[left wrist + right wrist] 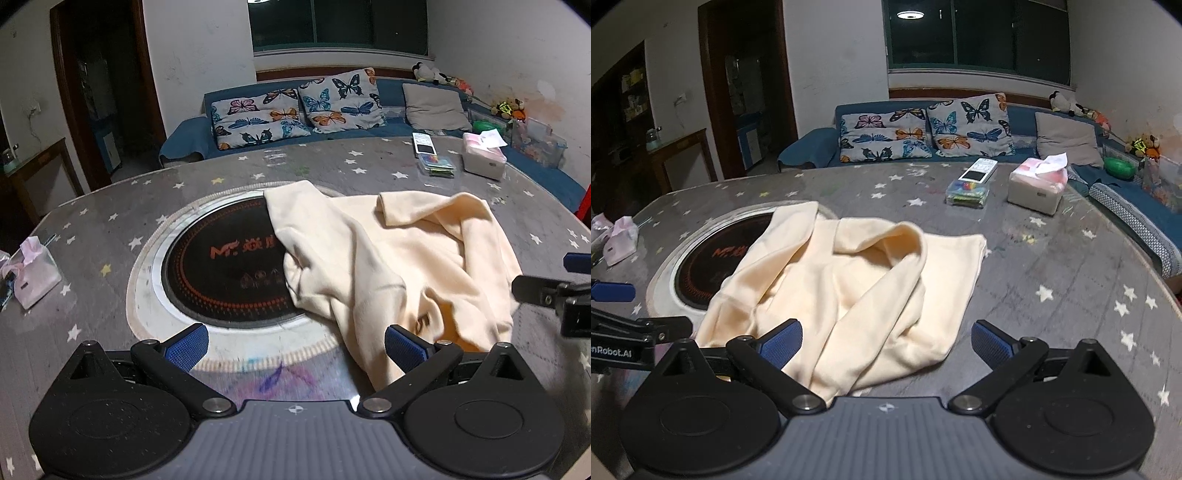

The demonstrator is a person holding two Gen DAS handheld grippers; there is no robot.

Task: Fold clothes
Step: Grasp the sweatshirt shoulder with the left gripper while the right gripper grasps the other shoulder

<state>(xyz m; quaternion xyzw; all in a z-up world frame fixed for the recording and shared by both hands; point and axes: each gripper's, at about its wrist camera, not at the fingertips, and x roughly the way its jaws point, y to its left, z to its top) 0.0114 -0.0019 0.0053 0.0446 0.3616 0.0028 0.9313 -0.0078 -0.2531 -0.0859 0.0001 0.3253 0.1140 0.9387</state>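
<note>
A cream garment (399, 254) lies crumpled on the grey star-patterned table (110, 206), partly over a round black cooktop (221, 273). My left gripper (295, 345) is open and empty, low over the table, with the garment's near edge by its right finger. The garment also shows in the right wrist view (849, 288), bunched with a sleeve folded across it. My right gripper (886, 343) is open and empty, with the garment's near edge between its fingers. The right gripper shows at the right edge of the left wrist view (554, 280).
A tissue box (1038, 184), a remote (977, 171) and a small clear box (967, 194) sit at the far right of the table. A pink tissue pack (33, 273) lies at the left. A blue sofa (820, 147) with butterfly cushions stands behind.
</note>
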